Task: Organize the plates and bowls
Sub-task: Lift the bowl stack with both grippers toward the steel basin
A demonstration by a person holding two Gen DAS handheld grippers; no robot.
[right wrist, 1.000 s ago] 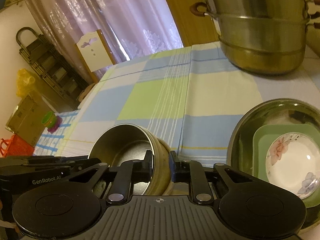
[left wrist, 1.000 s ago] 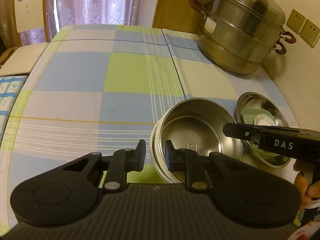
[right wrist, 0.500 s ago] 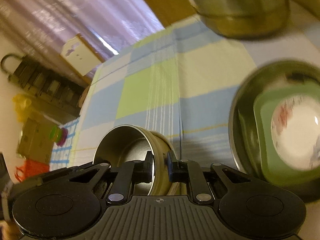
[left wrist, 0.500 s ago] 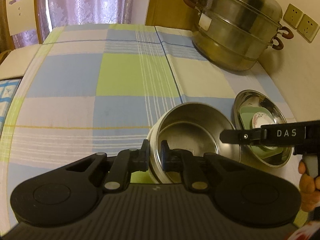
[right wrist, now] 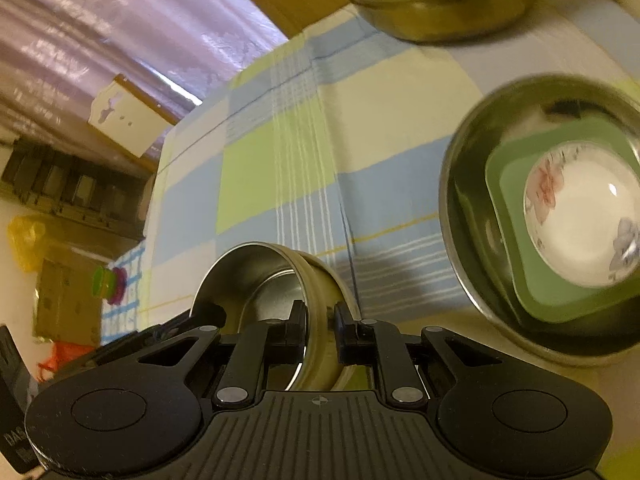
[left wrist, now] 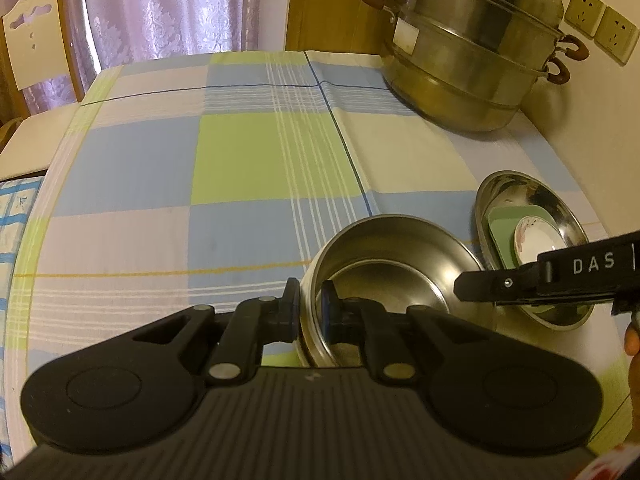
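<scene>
Both tongs now pinch the steel bowl [left wrist: 384, 276] at opposite sides of its rim. A second ago the left tongs [left wrist: 310, 308] stood open beside the bowl, with a white rim visible under the steel; now they are closed on the near-left wall, one finger outside and one inside. The right tongs [right wrist: 320, 330] grip the opposite wall, and the right view has tipped and blurred, so the bowl seems to be lifting and tilting off the surface [left wrist: 248, 152]. That suggests the bowl is on its way to the pan [left wrist: 532, 240] at the right, where a green plate [left wrist: 502, 236] and a flowered dish [left wrist: 538, 240] already sit nested.

The left view shows the bowl's whole mouth, the steamer [left wrist: 464, 44] at the far right, and the right tongs reaching in from the side. It hides the bowl's outer wall. The right view shows that wall as cream-coloured, possibly an outer shell rather than a second bowl, though blur leaves this unsure. It also shows the pan's contents plainly, just right of the bowl.
</scene>
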